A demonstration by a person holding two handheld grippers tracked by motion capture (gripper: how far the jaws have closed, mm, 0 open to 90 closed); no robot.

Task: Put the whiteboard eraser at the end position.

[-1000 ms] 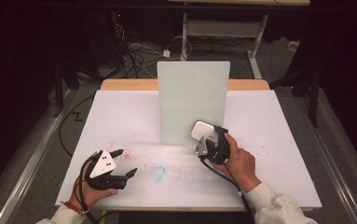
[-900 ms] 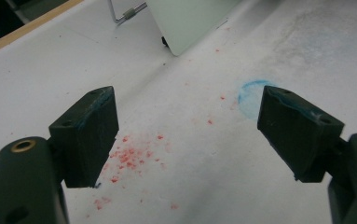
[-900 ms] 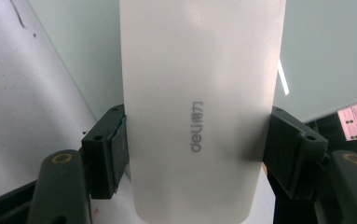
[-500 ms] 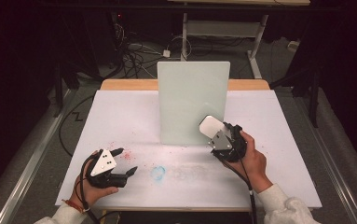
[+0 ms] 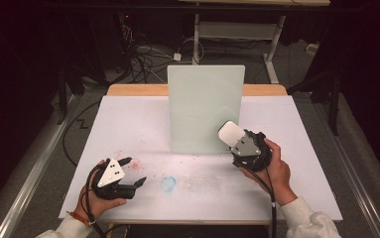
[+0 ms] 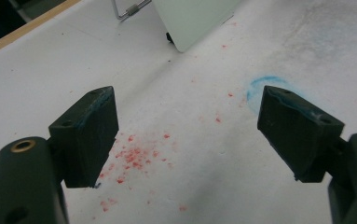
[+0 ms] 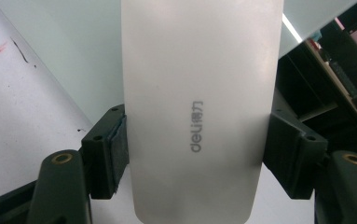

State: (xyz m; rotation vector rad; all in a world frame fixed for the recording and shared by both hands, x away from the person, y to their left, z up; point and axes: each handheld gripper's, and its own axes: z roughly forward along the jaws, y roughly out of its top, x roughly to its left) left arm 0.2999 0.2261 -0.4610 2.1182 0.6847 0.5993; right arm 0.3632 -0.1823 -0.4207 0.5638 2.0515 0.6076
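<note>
A: Item one, the right gripper (image 5: 238,144). Its fingers pinch a white eraser block (image 7: 199,107) by the two long sides; grey "deli" lettering runs along the face.

B: Where is that eraser?

A: In the high view the eraser (image 5: 230,133) is held off the desk, against or just in front of the lower right corner of the upright whiteboard (image 5: 205,106). Whether it touches the panel I cannot tell.

B: Item two?

A: The left gripper (image 5: 129,173), low over the near left of the desk (image 5: 128,119), well apart from the board. Its fingers (image 6: 90,133) are spread wide with nothing between them.

B: Marks on the desk?

A: Red crumbs (image 6: 134,156) under the left gripper, and a faint blue ring (image 5: 168,183) near the middle front edge.

B: Condition of the board?

A: The face looks pale and clean from here; it stands on a wire stand (image 6: 129,10) at the back.

B: Handling advice?

A: My judgement: if wiping is the job, lay the eraser's flat pad square to the panel, press lightly so the stand does not tip, and stroke along the face. The idle left gripper could steady the board's edge. The grip looks centred, so the block should not twist.
</note>
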